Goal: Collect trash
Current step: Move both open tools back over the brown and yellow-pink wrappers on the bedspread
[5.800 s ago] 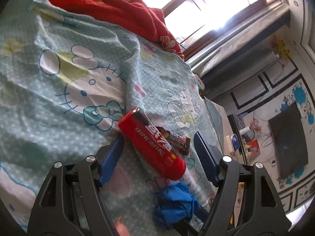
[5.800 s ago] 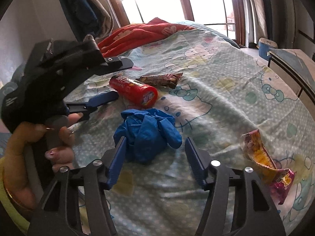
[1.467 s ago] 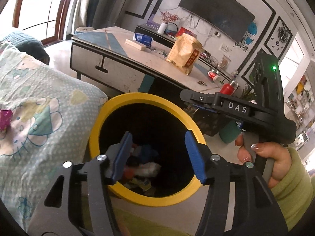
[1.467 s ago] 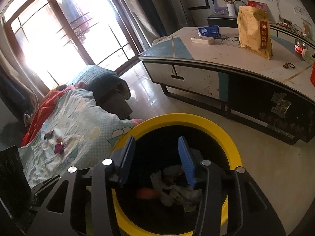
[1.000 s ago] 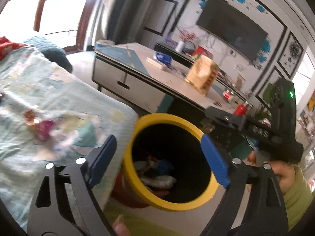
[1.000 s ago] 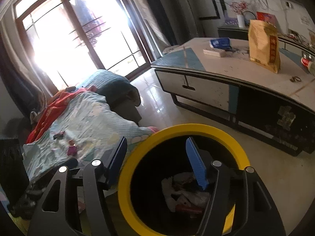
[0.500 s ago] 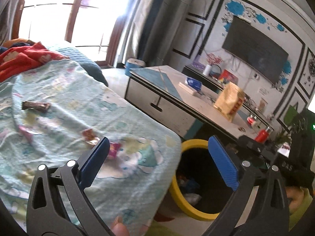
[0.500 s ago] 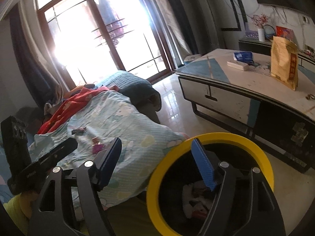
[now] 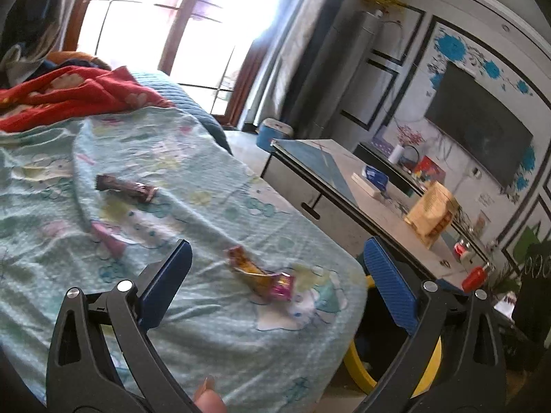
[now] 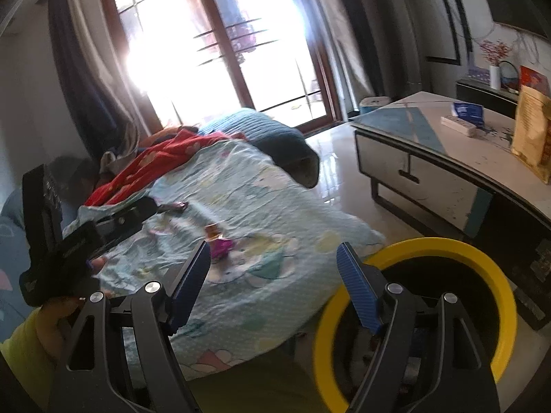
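My left gripper (image 9: 275, 272) is open and empty above the bed's near corner. A yellow and pink snack wrapper (image 9: 260, 273) lies on the sheet between its fingers. A brown candy bar wrapper (image 9: 125, 187) lies farther back, and a small pink wrapper (image 9: 108, 239) sits between them. My right gripper (image 10: 273, 278) is open and empty, between the bed and the yellow-rimmed trash bin (image 10: 482, 261). The snack wrapper (image 10: 217, 241) and candy bar wrapper (image 10: 174, 207) also show in the right wrist view. The bin's rim (image 9: 358, 368) shows low in the left wrist view.
The bed has a light blue cartoon sheet (image 9: 206, 309) and a red blanket (image 9: 69, 98) at the far end. A low table (image 10: 447, 158) with a yellow bag (image 10: 533, 130) stands across the floor. The left gripper's body (image 10: 69, 237) is at the left of the right wrist view.
Both grippers have swung away from the bin's opening toward the bed. The left one now faces the wrappers on the sheet. Both jaws stay wide open.
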### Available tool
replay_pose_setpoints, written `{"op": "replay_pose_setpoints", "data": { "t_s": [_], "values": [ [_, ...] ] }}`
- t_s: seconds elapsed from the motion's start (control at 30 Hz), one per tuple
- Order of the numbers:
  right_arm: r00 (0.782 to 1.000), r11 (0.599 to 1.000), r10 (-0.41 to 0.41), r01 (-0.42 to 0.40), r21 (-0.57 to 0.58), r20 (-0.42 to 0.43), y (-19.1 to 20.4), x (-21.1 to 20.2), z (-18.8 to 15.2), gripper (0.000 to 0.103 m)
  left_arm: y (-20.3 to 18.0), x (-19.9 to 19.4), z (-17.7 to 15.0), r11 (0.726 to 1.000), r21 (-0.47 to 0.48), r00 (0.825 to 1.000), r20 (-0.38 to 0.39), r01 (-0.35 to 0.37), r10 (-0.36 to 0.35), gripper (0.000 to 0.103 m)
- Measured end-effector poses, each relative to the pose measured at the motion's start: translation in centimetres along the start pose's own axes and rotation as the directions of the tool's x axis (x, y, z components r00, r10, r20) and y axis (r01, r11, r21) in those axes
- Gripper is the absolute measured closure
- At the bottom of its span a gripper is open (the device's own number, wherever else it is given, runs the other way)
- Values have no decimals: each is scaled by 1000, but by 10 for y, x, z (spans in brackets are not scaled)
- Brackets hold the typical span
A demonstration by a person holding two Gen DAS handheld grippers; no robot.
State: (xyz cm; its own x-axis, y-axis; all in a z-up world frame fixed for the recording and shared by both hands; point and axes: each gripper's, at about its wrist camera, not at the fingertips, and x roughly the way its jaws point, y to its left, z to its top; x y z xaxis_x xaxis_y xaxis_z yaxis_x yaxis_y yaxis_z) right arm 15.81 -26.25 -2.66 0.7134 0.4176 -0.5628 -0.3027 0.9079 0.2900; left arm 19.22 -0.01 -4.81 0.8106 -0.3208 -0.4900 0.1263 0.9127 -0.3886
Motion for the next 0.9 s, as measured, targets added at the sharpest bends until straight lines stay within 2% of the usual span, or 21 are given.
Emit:
{"op": "replay_pose_setpoints", "data": {
  "t_s": [0.33,0.7,0.9],
  "values": [
    [996,995,55,-61,-80,-73,42,49,3,30,50,-1,8,992,-108,998,9,-67,69,11],
    [986,982,52,-80,-169,-160,72,116,3,30,105,12,15,958,-269,995,-21,-99,97,12],
    [976,981,50,-88,-174,-213,74,149,1,31,129,30,22,926,-364,994,-56,-105,91,25]
  ]
}}
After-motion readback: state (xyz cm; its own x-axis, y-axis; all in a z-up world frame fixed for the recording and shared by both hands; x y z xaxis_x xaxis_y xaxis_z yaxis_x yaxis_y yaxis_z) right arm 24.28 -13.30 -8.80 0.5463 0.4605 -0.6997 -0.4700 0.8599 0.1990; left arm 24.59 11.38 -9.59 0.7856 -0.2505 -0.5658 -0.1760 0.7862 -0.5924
